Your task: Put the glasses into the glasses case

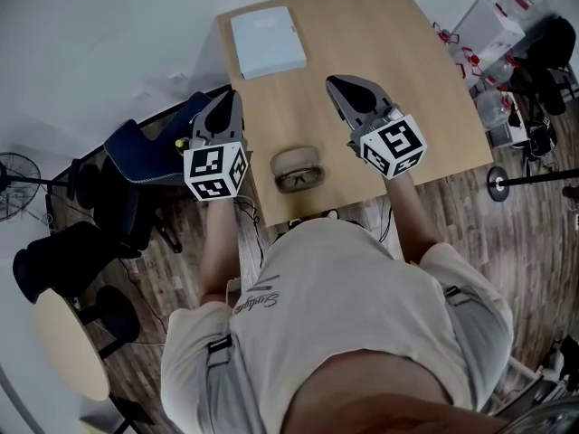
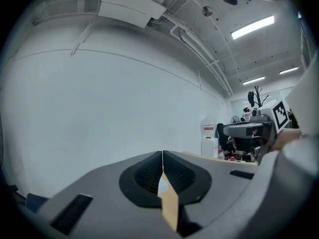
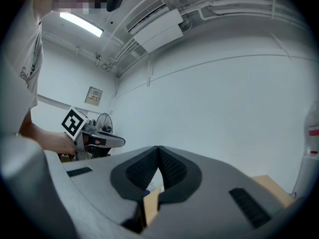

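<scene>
The glasses [image 1: 298,179] have a dark frame and lie near the front edge of the wooden table [image 1: 416,80], against the near side of a tan oval glasses case [image 1: 296,158]. I cannot tell whether they rest inside it. My left gripper [image 1: 232,97] is held up over the table's left edge, left of the case, jaws shut and empty. On the other side my right gripper [image 1: 334,82] is raised above the table, beyond and right of the case, also shut on nothing. Both gripper views point at a white wall, with the left gripper [image 2: 162,153] and the right gripper [image 3: 158,148] closed tip to tip.
A pale blue flat box [image 1: 268,41] lies at the table's far left corner. A blue chair [image 1: 145,152] stands left of the table, with a fan [image 1: 14,183] and black stools beyond. Bottles and clutter [image 1: 507,61] crowd the floor at right.
</scene>
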